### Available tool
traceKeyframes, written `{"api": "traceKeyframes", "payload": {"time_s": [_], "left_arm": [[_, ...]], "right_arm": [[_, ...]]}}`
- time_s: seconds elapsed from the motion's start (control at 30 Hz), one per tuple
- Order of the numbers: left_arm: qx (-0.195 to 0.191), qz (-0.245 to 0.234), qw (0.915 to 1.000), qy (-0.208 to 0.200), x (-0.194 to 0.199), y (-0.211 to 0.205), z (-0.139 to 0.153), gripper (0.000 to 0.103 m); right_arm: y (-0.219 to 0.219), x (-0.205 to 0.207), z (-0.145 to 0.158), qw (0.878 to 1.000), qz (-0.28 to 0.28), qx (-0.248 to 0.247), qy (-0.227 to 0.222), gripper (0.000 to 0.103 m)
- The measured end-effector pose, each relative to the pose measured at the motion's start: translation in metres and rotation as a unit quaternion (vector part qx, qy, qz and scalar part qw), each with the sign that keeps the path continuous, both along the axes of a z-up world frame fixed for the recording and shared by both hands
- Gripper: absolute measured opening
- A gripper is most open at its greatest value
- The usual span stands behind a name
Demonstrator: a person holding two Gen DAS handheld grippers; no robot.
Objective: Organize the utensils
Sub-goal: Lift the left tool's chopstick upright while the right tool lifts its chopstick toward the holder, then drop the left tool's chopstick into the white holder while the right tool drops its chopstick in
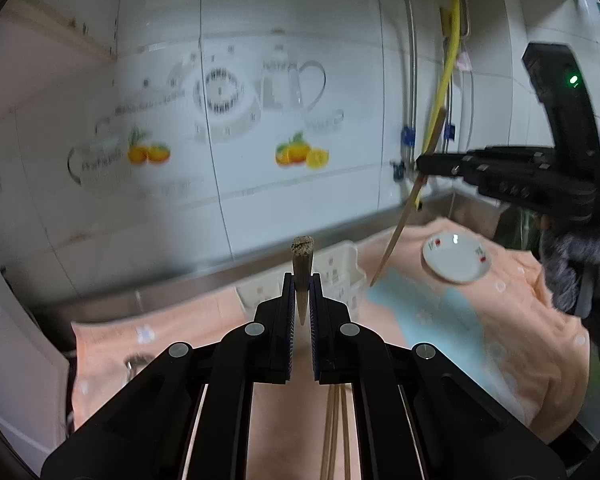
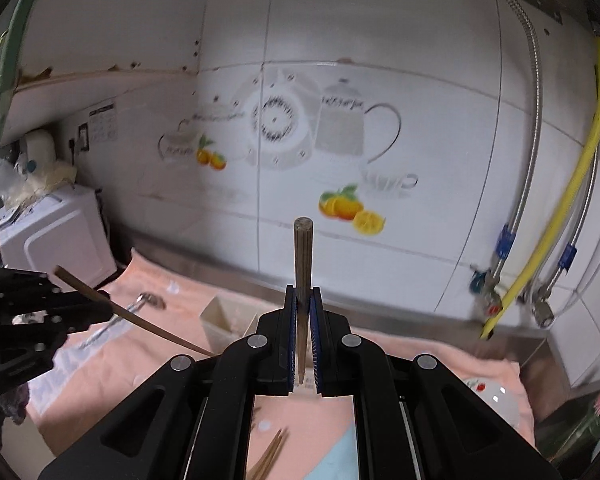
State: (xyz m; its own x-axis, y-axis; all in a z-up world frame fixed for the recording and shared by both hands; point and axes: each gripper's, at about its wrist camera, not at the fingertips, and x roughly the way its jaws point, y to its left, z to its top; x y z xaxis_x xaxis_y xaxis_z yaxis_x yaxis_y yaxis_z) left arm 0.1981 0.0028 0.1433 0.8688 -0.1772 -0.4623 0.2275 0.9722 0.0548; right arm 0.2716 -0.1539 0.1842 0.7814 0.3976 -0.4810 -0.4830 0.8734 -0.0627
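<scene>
My left gripper (image 1: 302, 280) is shut on a wooden chopstick (image 1: 302, 268) that stands upright between its pads, thick end up. My right gripper (image 2: 303, 292) is shut on a second chopstick (image 2: 303, 256), also upright. In the left wrist view the right gripper (image 1: 422, 162) shows at the right with its chopstick (image 1: 400, 228) slanting down. The right wrist view has the left gripper (image 2: 104, 308) at the left, its chopstick (image 2: 140, 320) slanting. A white slotted utensil holder (image 1: 340, 276) (image 2: 228, 320) stands on the peach towel (image 1: 220, 320) below both. More chopsticks (image 1: 334, 432) (image 2: 268, 460) lie on the towel.
A small white dish (image 1: 456, 258) (image 2: 496, 396) rests on the towel to the right. A metal spoon (image 2: 140, 306) lies left of the holder. A white appliance (image 2: 56, 232) stands at the far left. The tiled wall (image 1: 260, 120) with hoses (image 2: 572, 184) rises close behind.
</scene>
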Motion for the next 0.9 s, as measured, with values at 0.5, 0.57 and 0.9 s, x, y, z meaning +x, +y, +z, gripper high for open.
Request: {"api": "traceKeyframes", "payload": {"time_s": [0.5, 0.57, 0.9], "left_arm": [[-0.009, 0.051, 0.9985, 0.018, 0.075, 0.022, -0.009, 0.006], [-0.016, 0.056, 0.9978, 0.032, 0.084, 0.027, -0.021, 0.006], [-0.036, 0.068, 0.9944, 0.073, 0.103, 0.045, -0.056, 0.006]], "right_arm": [[0.018, 0.053, -0.031, 1.0, -0.021, -0.002, 0.019, 0.007], [0.019, 0.06, -0.039, 0.999, -0.02, 0.002, 0.029, 0.007], [0.017, 0.077, -0.073, 0.998, -0.035, -0.007, 0.058, 0.007]]}}
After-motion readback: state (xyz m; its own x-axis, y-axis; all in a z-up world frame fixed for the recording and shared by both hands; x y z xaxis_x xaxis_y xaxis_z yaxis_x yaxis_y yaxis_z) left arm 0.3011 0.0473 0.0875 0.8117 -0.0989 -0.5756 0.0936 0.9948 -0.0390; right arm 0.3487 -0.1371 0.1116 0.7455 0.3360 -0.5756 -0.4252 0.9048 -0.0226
